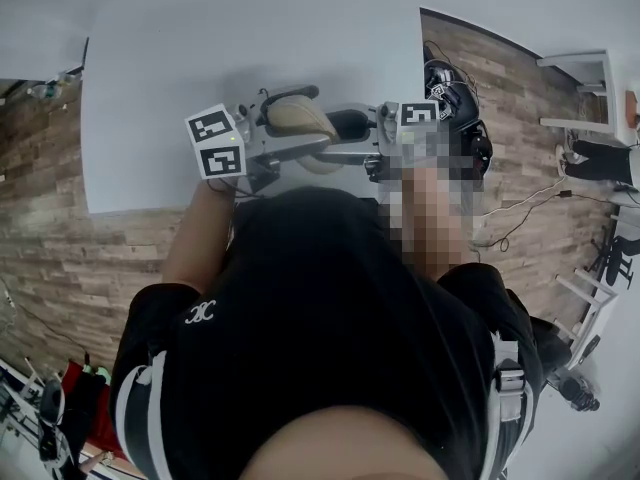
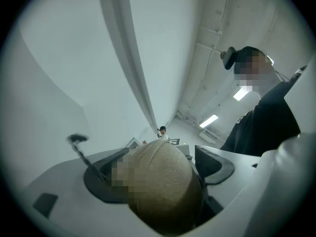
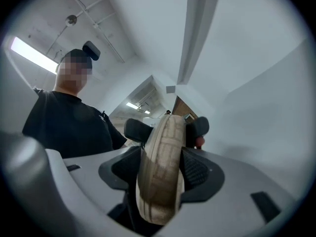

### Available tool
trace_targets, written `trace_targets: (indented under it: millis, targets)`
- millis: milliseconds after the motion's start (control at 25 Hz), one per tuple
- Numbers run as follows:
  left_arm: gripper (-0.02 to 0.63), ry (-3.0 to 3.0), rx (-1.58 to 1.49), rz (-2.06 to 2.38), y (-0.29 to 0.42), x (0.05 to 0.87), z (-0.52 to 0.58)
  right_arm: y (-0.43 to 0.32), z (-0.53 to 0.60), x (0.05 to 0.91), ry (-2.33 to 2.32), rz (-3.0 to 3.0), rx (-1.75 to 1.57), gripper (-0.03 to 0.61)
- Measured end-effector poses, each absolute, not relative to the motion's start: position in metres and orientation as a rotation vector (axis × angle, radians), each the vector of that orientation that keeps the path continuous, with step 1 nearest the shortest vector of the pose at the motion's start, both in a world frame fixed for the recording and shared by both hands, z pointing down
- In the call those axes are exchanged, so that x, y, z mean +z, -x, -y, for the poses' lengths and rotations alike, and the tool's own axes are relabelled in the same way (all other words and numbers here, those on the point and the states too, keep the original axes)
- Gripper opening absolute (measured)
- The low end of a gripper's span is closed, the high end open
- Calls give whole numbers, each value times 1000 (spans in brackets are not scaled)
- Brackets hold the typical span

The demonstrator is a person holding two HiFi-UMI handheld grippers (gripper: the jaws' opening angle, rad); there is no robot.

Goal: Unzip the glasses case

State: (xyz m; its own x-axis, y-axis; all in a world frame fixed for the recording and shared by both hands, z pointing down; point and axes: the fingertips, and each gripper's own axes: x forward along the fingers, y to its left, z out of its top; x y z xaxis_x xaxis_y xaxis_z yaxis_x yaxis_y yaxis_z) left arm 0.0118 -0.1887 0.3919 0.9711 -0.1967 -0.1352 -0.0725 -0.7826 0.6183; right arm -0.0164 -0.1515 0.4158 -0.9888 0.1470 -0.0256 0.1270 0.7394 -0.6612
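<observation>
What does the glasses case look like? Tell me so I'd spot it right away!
Find the big white table in front of the person in black. Near its front edge, the left claw and right claw meet around the glasses case. It's the only tan, rounded, woven-looking thing; the claws are grey and black.

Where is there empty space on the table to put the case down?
The table is bare; the widest room lies left of and beyond the case. It is crowded at the near edge, where the left tongs and right tongs meet.
</observation>
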Motion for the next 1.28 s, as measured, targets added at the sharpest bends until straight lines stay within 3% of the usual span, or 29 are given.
trace_targets:
  millis: [80, 920, 1040, 1280]
  targets:
    - [359, -2497, -249, 214, -13, 391, 192, 17, 149, 420, 249, 2892, 1135, 252]
    - [318, -2312, -614, 201, -1, 368, 189, 15, 160, 395, 321, 3025, 1531, 239]
    - [311, -2316, -662, 238, 10, 364, 196, 15, 162, 396, 278, 3007, 1533, 274]
    - [301, -2526, -425, 404, 31, 372, 199, 5, 175, 401, 24, 3062, 1406, 281]
